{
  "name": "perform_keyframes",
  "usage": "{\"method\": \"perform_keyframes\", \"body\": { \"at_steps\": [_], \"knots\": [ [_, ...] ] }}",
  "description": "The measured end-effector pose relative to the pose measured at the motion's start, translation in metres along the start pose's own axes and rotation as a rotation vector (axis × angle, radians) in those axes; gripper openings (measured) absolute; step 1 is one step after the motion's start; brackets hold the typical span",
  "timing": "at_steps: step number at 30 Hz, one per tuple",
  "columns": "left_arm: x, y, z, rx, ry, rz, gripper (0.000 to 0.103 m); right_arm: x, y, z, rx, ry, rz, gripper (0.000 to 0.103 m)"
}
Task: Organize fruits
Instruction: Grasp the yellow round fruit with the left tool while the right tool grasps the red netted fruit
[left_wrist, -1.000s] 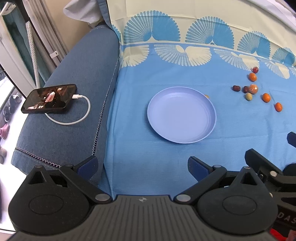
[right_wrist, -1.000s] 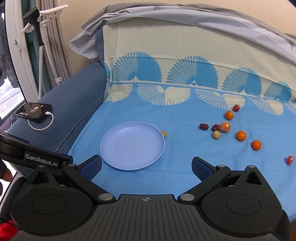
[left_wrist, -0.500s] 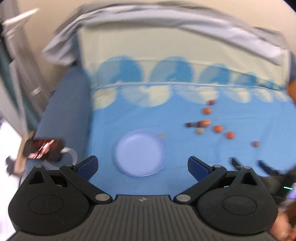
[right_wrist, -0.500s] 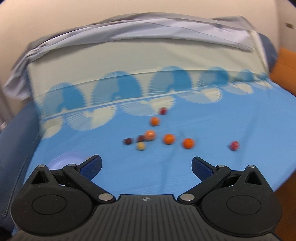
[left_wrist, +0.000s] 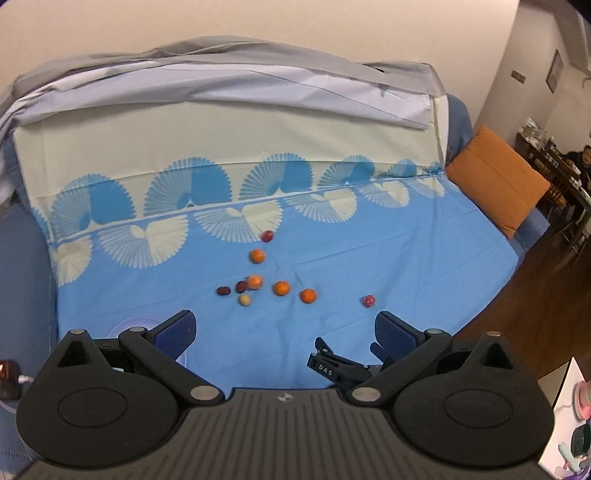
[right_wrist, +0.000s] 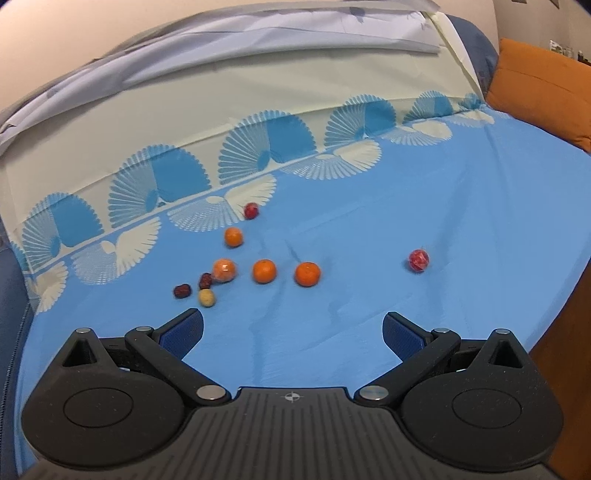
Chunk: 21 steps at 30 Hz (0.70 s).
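Several small fruits lie on the blue cloth: oranges (right_wrist: 307, 274) (right_wrist: 264, 271) (right_wrist: 233, 236), a wrapped orange (right_wrist: 224, 270), dark red dates (right_wrist: 181, 291), a yellowish fruit (right_wrist: 207, 297), a red fruit (right_wrist: 251, 210) and a wrapped red fruit (right_wrist: 419, 260) off to the right. The same cluster shows in the left wrist view, with an orange (left_wrist: 308, 295). The lilac plate (left_wrist: 127, 325) peeks out behind my left fingers. My left gripper (left_wrist: 284, 330) is open and empty. My right gripper (right_wrist: 293, 332) is open and empty, short of the fruits; part of it (left_wrist: 338, 365) shows in the left wrist view.
The blue fan-patterned cloth (right_wrist: 443, 206) covers a sofa seat and backrest. An orange cushion (left_wrist: 496, 181) leans at the right end. The sofa's front edge drops to a wooden floor (left_wrist: 535, 317) at the right. A phone (left_wrist: 7, 380) lies at the far left.
Both grippers have swung right and pulled back: the plate has slid from the middle to the lower left edge, and the fruit cluster now sits ahead. Both stay open.
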<state>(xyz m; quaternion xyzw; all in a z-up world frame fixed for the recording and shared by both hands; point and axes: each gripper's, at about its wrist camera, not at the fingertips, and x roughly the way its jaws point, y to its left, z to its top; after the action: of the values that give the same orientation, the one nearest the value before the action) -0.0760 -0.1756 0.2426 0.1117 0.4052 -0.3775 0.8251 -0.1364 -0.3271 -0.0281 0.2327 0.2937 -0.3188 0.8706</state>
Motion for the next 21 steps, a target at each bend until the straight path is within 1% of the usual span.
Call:
{"method": "perform_keyframes", "body": {
  "at_steps": [1, 3, 6, 9, 10, 12, 13, 14, 16, 17, 18, 19, 20, 21],
  "knots": [
    [0.009, 0.0, 0.002, 0.001, 0.015, 0.008, 0.103, 0.004, -0.002, 0.0, 0.006, 0.004, -0.002, 0.103],
    [0.022, -0.001, 0.007, -0.002, 0.041, -0.003, 0.103, 0.011, -0.008, 0.001, 0.023, 0.014, -0.01, 0.103],
    [0.04, -0.01, 0.016, 0.045, 0.057, -0.022, 0.103, 0.023, -0.016, 0.004, 0.044, 0.02, -0.029, 0.103],
    [0.062, -0.016, 0.023, 0.079, 0.055, 0.002, 0.103, 0.035, -0.026, 0.006, 0.066, 0.018, -0.059, 0.103],
    [0.076, -0.015, 0.026, 0.097, 0.061, 0.019, 0.103, 0.041, -0.03, 0.007, 0.078, 0.016, -0.079, 0.103],
    [0.113, -0.007, 0.031, 0.13, 0.116, 0.065, 0.103, 0.052, -0.041, 0.011, 0.105, 0.007, -0.121, 0.103],
    [0.138, 0.003, 0.035, 0.156, 0.161, 0.076, 0.103, 0.058, -0.047, 0.012, 0.119, -0.004, -0.143, 0.103],
    [0.166, 0.016, 0.036, 0.166, 0.223, 0.096, 0.103, 0.064, -0.053, 0.014, 0.136, -0.012, -0.173, 0.103],
    [0.222, 0.048, 0.04, 0.172, 0.297, 0.122, 0.103, 0.079, -0.065, 0.016, 0.175, -0.023, -0.211, 0.103],
    [0.246, 0.065, 0.039, 0.16, 0.323, 0.155, 0.103, 0.086, -0.071, 0.017, 0.187, -0.016, -0.227, 0.103],
    [0.277, 0.086, 0.04, 0.133, 0.372, 0.192, 0.103, 0.095, -0.077, 0.018, 0.201, -0.007, -0.24, 0.103],
    [0.311, 0.11, 0.04, 0.089, 0.448, 0.224, 0.102, 0.104, -0.083, 0.018, 0.215, -0.002, -0.245, 0.103],
    [0.337, 0.13, 0.037, 0.042, 0.502, 0.262, 0.101, 0.114, -0.089, 0.017, 0.231, 0.003, -0.252, 0.103],
    [0.358, 0.148, 0.035, 0.0, 0.536, 0.297, 0.099, 0.122, -0.094, 0.017, 0.245, 0.012, -0.258, 0.103]
  ]
}}
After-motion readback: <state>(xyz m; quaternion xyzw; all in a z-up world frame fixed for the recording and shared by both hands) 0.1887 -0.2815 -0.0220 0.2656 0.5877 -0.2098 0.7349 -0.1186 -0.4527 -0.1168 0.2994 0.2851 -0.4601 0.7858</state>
